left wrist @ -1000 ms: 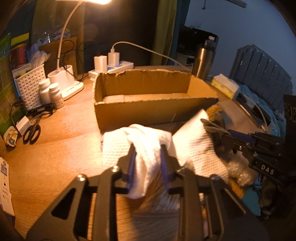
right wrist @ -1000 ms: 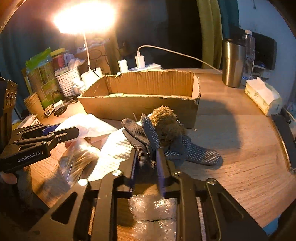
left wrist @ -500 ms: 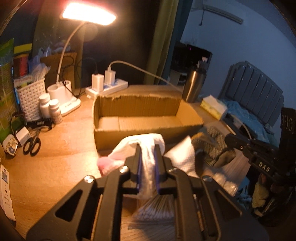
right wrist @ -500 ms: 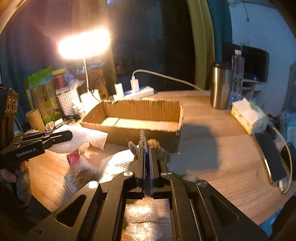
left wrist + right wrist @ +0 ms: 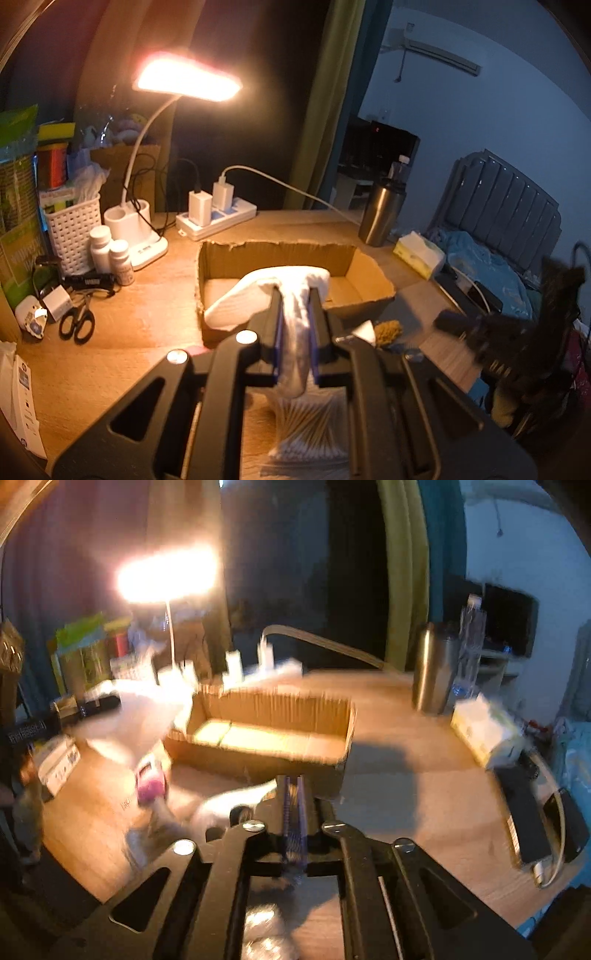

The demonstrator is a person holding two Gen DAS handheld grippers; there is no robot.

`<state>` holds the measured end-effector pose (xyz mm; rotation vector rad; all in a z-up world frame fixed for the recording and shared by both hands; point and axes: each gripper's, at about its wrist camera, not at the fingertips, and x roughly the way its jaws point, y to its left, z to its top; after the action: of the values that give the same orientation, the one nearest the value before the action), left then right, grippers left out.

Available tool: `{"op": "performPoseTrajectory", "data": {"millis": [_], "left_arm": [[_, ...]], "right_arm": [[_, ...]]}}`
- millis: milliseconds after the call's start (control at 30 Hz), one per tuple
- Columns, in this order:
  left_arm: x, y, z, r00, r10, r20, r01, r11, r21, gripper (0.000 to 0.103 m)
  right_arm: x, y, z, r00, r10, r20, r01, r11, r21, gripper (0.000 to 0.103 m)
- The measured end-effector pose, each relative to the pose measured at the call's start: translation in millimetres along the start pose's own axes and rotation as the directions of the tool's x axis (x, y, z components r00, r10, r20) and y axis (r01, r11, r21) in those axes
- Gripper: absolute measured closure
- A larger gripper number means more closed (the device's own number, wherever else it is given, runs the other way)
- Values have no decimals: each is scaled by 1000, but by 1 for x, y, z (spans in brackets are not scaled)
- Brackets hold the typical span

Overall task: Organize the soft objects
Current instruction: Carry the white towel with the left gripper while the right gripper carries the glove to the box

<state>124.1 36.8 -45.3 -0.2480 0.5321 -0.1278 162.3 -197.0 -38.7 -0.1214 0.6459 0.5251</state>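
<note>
Left wrist view shows the left tongs (image 5: 295, 328) clamped on a white cloth (image 5: 284, 288), lifted before the empty cardboard box (image 5: 369, 291); right tongs (image 5: 293, 812) pinch a dotted glove (image 5: 294, 834); nothing boxed yet.

The dim room is lit warmly by a desk lamp (image 5: 186, 79) beyond the gripper, blown out to glare. The right wrist view is smeared by motion blur. Fisheye bending and dark corners are seen at the edges.

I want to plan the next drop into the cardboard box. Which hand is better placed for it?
Probably left: the left gripper is shut on the white cloth, already hanging before the cardboard box. What the right gripper holds is blurred.
</note>
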Motion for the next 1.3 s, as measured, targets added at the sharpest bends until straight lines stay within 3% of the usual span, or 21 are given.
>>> {"op": "performPoseTrajectory", "data": {"millis": [33, 67, 300, 367, 533, 833, 1300], "left_arm": [[-1, 1, -1, 1000, -1, 1, 1, 1000, -2, 92], [-2, 1, -1, 1000, 1, 3, -1, 1000, -2, 92], [-5, 2, 0, 1000, 20, 13, -20, 1000, 1, 92], [-5, 3, 1, 1000, 27, 15, -27, 1000, -1, 92], [-3, 3, 3, 999, 40, 13, -40, 999, 2, 92], [-7, 1, 12, 998, 47, 39, -48, 999, 17, 92], [-11, -4, 28, 995, 48, 86, -52, 998, 42, 92]], "right_arm": [[7, 0, -5, 999, -2, -32, 2, 1000, 1, 57], [12, 2, -9, 999, -5, -50, 5, 1000, 4, 46], [49, 0, -34, 982, -15, -189, 22, 999, 35, 46], [58, -3, -40, 973, -9, -229, 18, 999, 38, 50], [74, -6, -52, 957, 17, -290, 1, 998, 60, 77], [61, -6, -45, 969, 31, -246, -20, 999, 48, 83], [9, -18, 5, 999, 3, -43, 0, 999, 55, 83]]}}
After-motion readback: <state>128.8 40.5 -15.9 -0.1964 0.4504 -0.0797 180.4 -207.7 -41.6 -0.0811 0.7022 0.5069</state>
